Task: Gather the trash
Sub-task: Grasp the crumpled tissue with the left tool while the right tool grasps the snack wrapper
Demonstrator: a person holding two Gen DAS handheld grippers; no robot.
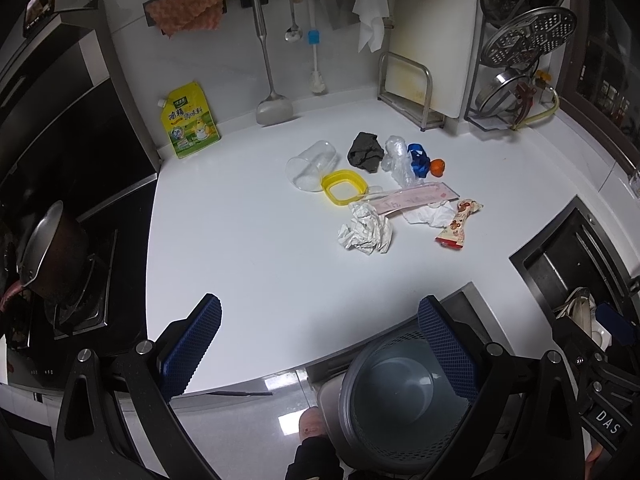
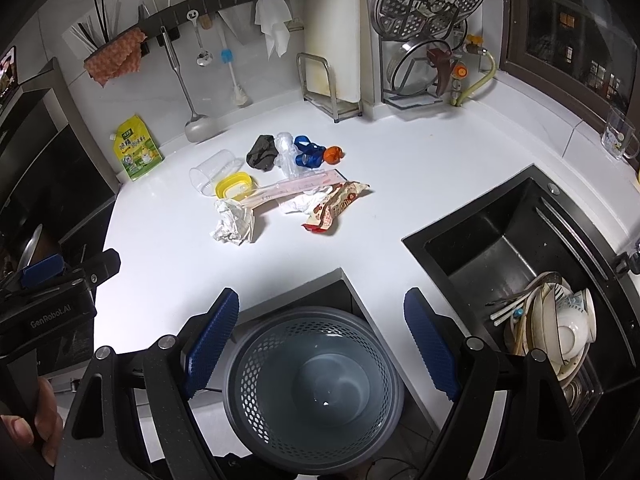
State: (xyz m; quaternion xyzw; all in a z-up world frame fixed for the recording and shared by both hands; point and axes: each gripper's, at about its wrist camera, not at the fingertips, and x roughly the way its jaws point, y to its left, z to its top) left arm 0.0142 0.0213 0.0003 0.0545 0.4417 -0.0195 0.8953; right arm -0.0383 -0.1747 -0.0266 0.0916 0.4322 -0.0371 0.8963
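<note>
Trash lies in a heap mid-counter: crumpled white paper (image 1: 366,230) (image 2: 234,222), a snack wrapper (image 1: 458,222) (image 2: 338,204), a pink strip (image 1: 416,198) (image 2: 292,190), a yellow lid (image 1: 344,186) (image 2: 234,186), a clear cup (image 1: 312,166) (image 2: 212,174) on its side, a dark wad (image 1: 365,152) (image 2: 262,152), clear plastic (image 1: 396,158), blue film (image 1: 418,158) (image 2: 308,152) and an orange cap (image 1: 437,167) (image 2: 333,154). A grey perforated bin (image 1: 404,404) (image 2: 316,392) stands on the floor below the counter edge. My left gripper (image 1: 320,344) and right gripper (image 2: 322,338) both hang open and empty, well short of the heap.
A black sink (image 2: 496,256) with stacked dishes (image 2: 560,328) lies at the right. A stove with a pot (image 1: 52,252) is at the left. A yellow seasoning pouch (image 1: 190,122), hanging utensils (image 1: 266,52), a cutting board (image 1: 432,36) and a steamer rack (image 2: 428,32) line the back wall.
</note>
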